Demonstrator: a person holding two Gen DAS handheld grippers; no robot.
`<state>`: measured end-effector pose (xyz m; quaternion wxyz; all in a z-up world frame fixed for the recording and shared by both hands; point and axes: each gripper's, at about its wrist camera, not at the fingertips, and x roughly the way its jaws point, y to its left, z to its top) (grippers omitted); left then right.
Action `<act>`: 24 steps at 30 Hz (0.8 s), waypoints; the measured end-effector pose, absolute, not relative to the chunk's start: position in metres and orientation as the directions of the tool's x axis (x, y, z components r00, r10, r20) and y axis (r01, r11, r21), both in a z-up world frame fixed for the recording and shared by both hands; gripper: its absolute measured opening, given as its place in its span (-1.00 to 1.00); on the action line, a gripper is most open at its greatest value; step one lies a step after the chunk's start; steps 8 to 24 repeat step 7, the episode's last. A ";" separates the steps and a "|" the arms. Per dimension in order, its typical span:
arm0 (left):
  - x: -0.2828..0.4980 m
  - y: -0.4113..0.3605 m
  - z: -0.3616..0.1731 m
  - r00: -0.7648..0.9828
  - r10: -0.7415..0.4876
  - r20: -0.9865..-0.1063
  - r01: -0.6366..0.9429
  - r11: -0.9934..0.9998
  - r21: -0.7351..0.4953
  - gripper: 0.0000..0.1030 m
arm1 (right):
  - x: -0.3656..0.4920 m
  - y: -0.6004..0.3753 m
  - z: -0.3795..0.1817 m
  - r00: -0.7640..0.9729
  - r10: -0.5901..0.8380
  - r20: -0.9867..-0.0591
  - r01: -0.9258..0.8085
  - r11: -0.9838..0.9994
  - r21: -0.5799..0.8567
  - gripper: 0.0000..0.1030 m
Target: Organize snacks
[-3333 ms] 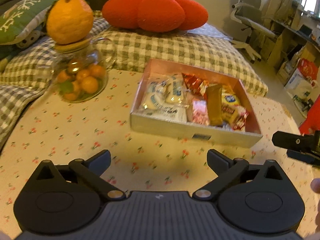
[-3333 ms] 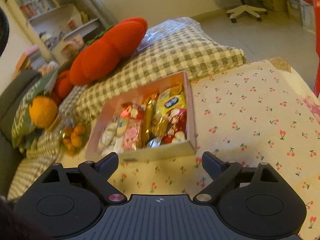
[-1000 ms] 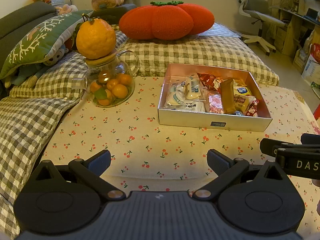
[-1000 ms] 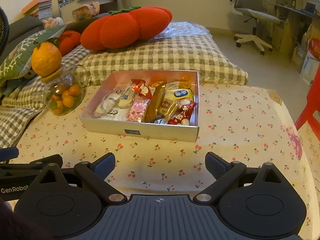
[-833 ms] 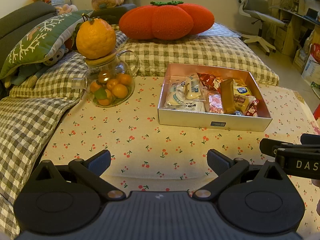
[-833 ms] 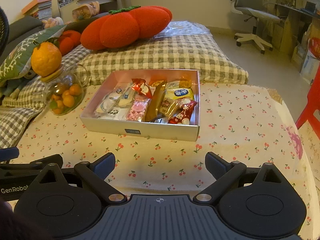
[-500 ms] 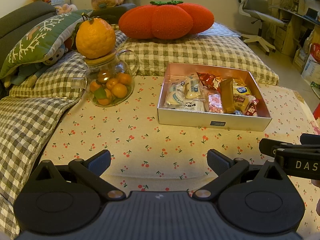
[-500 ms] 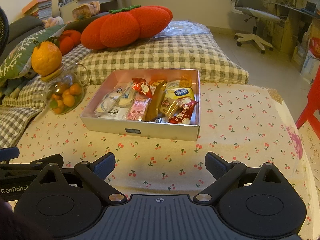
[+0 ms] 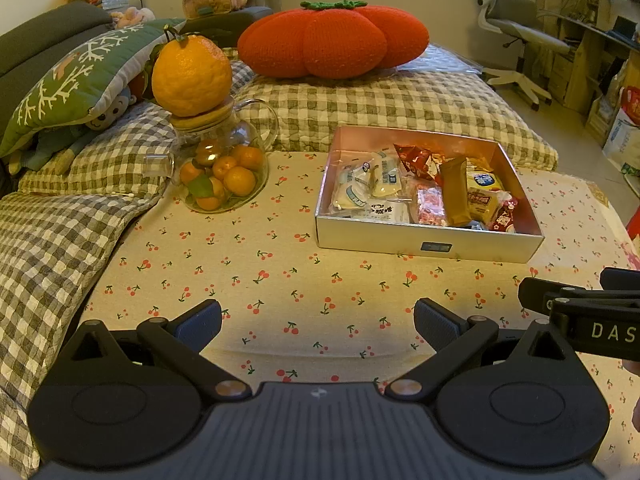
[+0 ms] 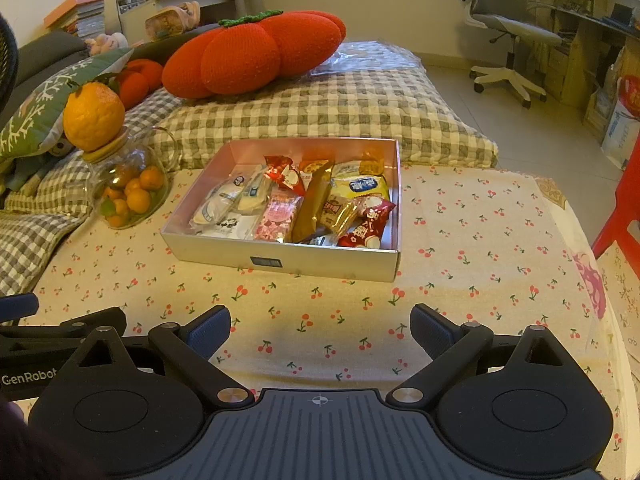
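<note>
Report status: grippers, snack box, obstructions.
Left gripper open, empty. Right gripper open, empty. Snack box full, untouched, ahead on cloth. Path clear.

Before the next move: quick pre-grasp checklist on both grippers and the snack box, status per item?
1. Left gripper open and empty: ok.
2. Right gripper open and empty: ok.
3. Both grippers short of the snack box, bare cherry-print cloth between: ok.
4. Box sits flat, open top, packets reachable from above: ok.
5. Packets separated enough for a clean single pick: not ok; the gold packet and red packet overlap their neighbours.
6. Glass teapot with the large orange balanced on its lid, clear of the path to the box: ok, it stands apart to the box's left.
</note>
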<state>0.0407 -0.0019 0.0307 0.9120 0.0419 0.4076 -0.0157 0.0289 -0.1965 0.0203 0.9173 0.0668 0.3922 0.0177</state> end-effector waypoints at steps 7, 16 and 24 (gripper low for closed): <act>0.041 -0.002 0.030 0.664 0.001 -0.748 0.070 0.996 0.063 0.99 | 0.029 -0.196 0.020 0.691 0.086 -0.718 0.019 0.990 0.137 0.90; 0.041 -0.002 0.030 0.664 0.001 -0.748 0.070 0.996 0.063 0.99 | 0.029 -0.196 0.020 0.691 0.086 -0.718 0.019 0.990 0.137 0.90; 0.041 -0.002 0.030 0.664 0.001 -0.748 0.070 0.996 0.063 0.99 | 0.029 -0.196 0.020 0.691 0.086 -0.718 0.019 0.990 0.137 0.90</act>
